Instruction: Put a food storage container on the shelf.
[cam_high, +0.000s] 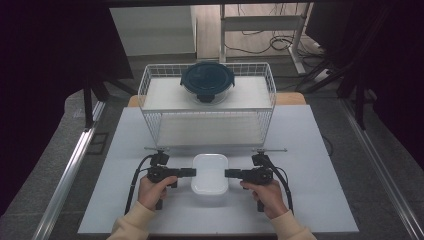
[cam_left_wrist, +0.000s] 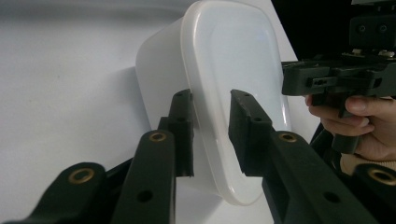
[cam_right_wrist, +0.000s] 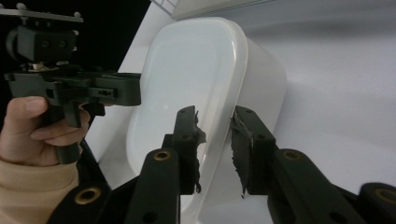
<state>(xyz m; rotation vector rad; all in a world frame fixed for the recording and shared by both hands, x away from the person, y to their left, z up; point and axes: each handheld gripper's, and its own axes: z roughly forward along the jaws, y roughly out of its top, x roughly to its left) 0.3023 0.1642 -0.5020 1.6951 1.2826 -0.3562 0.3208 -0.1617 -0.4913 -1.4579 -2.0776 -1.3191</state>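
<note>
White tub (cam_high: 210, 174) on surface (cam_high: 320, 200), lid rim between narrowed jaws of left claw (cam_high: 192, 172) and right claw (cam_high: 228, 173), pads seemingly gripping from opposite sides; risk: uneven lift tilting tub, or thin rim slipping from worn pads (cam_right_wrist: 239, 154).

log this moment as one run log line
left gripper: jaws around lid rim, left side | right gripper: same, right side | white container: on table | wire basket: behind
</note>
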